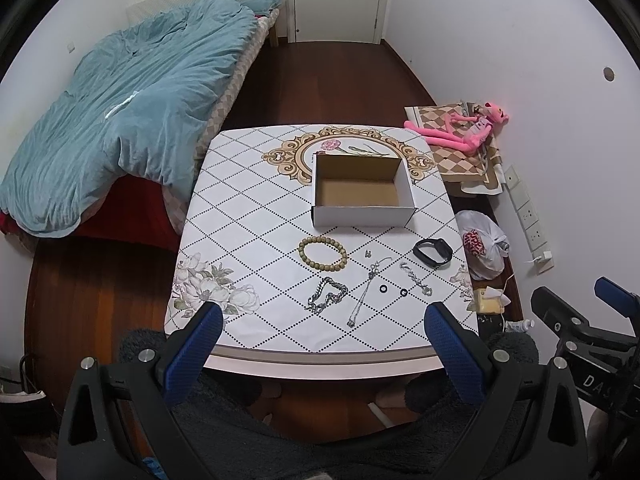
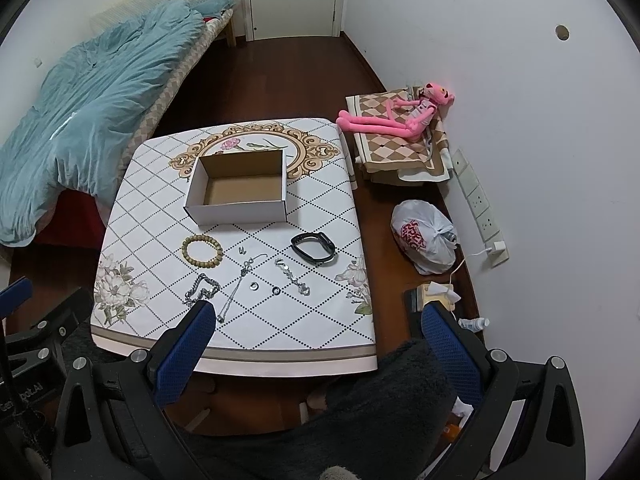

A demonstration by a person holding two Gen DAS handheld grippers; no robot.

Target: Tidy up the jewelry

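An open, empty cardboard box (image 1: 362, 188) (image 2: 238, 188) stands on the patterned table (image 1: 248, 224) (image 2: 320, 312). In front of it lie a wooden bead bracelet (image 1: 322, 253) (image 2: 202, 251), a black band (image 1: 433, 252) (image 2: 314, 249), a silver chain bracelet (image 1: 327, 300) (image 2: 202, 289), a thin necklace (image 1: 364, 292) (image 2: 236, 288), a crystal bracelet (image 1: 416, 278) (image 2: 292, 277), two small rings (image 1: 383, 289) (image 2: 253, 287) and tiny earrings (image 1: 368, 253) (image 2: 241, 249). My left gripper (image 1: 324, 316) and right gripper (image 2: 316, 316) are open and empty, above the table's near edge.
A bed with a blue duvet (image 1: 120, 112) stands left of the table. On the right floor are a pink plush toy (image 2: 392, 120) on folded cloth, a white plastic bag (image 2: 426, 236), a power strip (image 2: 478, 204) and a tissue pack (image 2: 438, 294).
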